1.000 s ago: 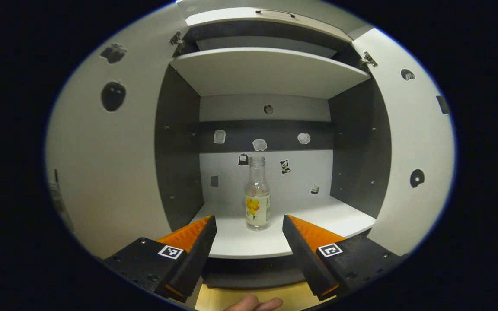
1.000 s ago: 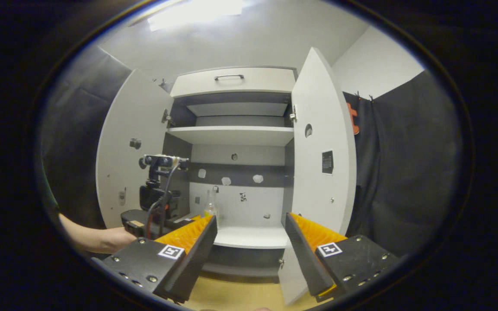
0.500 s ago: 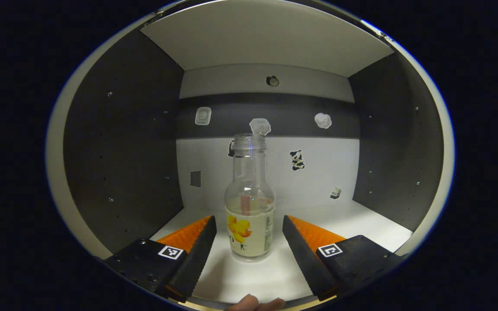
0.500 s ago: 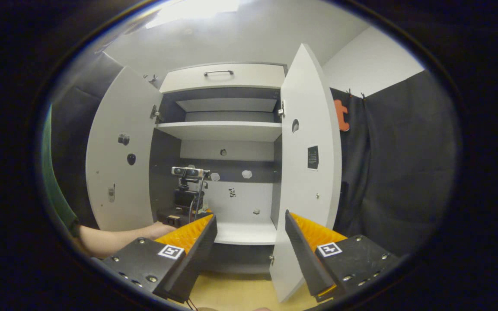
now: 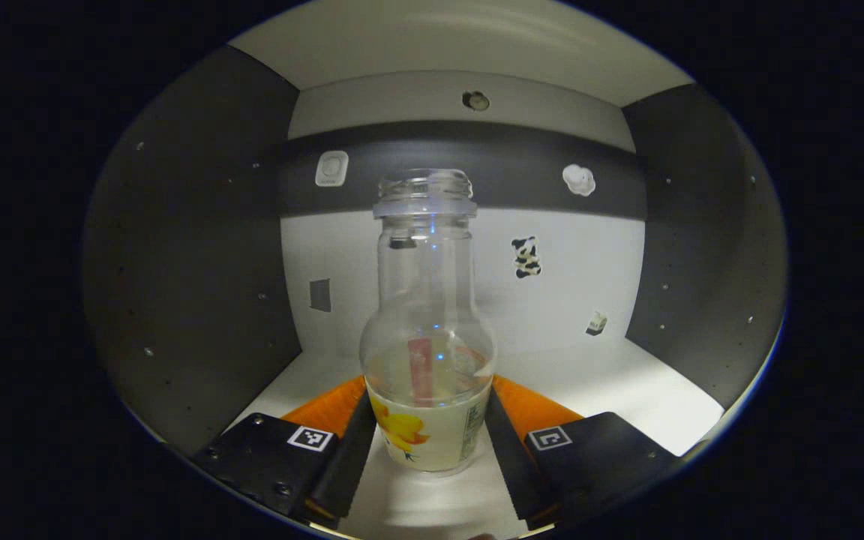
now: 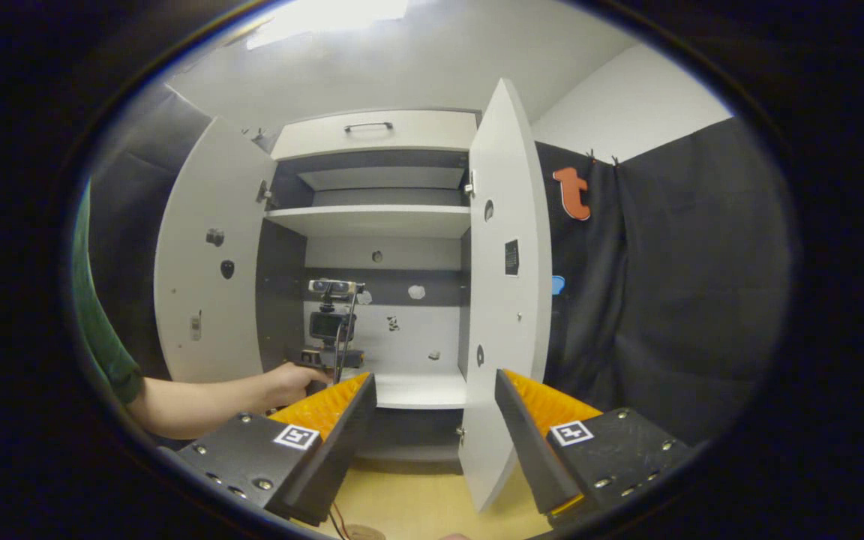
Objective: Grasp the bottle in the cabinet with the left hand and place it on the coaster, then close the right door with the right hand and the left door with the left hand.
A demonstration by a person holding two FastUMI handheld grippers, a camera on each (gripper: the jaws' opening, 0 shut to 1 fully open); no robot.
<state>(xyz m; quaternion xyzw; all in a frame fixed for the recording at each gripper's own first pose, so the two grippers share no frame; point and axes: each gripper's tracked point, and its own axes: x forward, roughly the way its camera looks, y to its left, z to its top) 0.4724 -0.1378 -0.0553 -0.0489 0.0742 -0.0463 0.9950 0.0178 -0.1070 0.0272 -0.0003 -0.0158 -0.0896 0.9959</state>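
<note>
A white cabinet [image 6: 372, 247] with dark inner walls stands against the black booth cloth, both doors swung out, its lower shelf [image 5: 612, 382] pale and lit. In the left gripper view the clear glass bottle [image 5: 427, 330] stands upright at centre frame on that shelf, far larger than half a second ago, its neck now reaching the dark band with stickers on the back wall. The left tool [image 5: 427, 442] has narrowed from a wide spread to flank the bottle's labelled base; its fingers [image 5: 353, 450] sit right against the label, though whether they truly press it is hard to make out. The right gripper view, from farther back, shows the left tool [image 6: 331, 330] deep inside the cabinet at centre left, held by a hand [image 6: 293, 377] with a green sleeve at the left edge; the bottle is hidden there. The right tool [image 6: 436, 442] is spread wide at the bottom of that view, holding nothing, with the right door [image 6: 503, 300] standing open just above it and the left door [image 6: 207, 262] at upper left.
</note>
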